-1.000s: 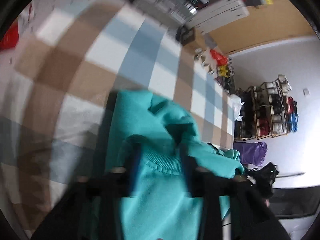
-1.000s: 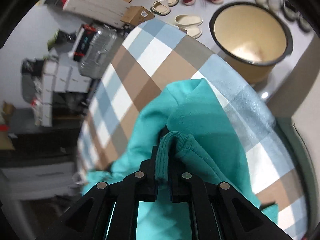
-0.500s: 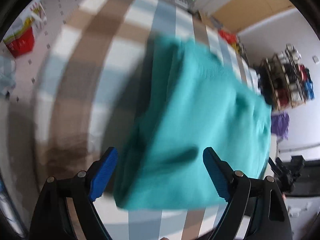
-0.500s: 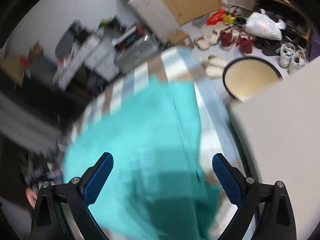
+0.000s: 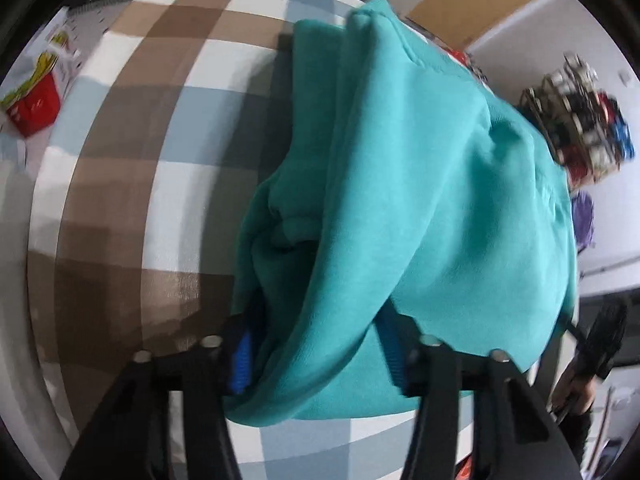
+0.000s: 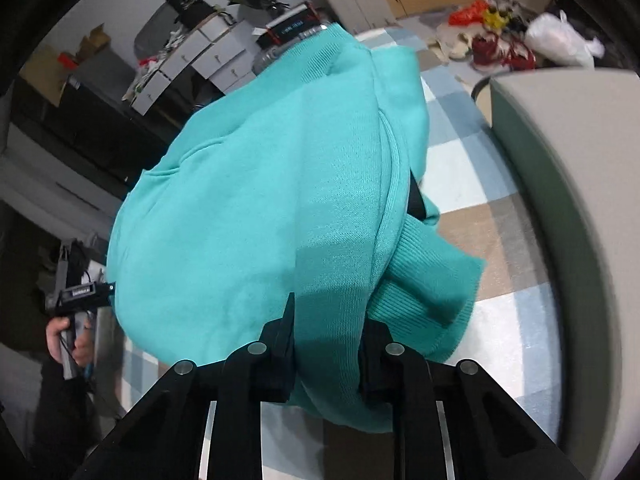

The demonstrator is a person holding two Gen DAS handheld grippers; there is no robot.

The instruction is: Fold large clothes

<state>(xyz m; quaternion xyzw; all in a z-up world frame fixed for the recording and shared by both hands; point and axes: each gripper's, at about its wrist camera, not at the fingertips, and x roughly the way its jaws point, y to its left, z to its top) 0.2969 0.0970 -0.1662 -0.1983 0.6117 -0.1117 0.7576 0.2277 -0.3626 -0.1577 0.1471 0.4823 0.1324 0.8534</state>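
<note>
Left gripper (image 5: 318, 354): jaws wide apart half a second ago, just closed onto a thick fold of the teal sweatshirt (image 5: 432, 184).
Right gripper (image 6: 326, 344): likewise just closed, pinching its ribbed hem.
Sweatshirt: bunched ahead of both grippers, over the checked surface (image 5: 132, 168).

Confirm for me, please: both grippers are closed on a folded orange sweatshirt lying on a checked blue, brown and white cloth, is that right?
Not quite: the sweatshirt is teal, not orange, as both wrist views show. The rest holds: the left gripper and the right gripper have just closed onto its folded fabric, and it lies on the checked blue, brown and white cloth.
</note>
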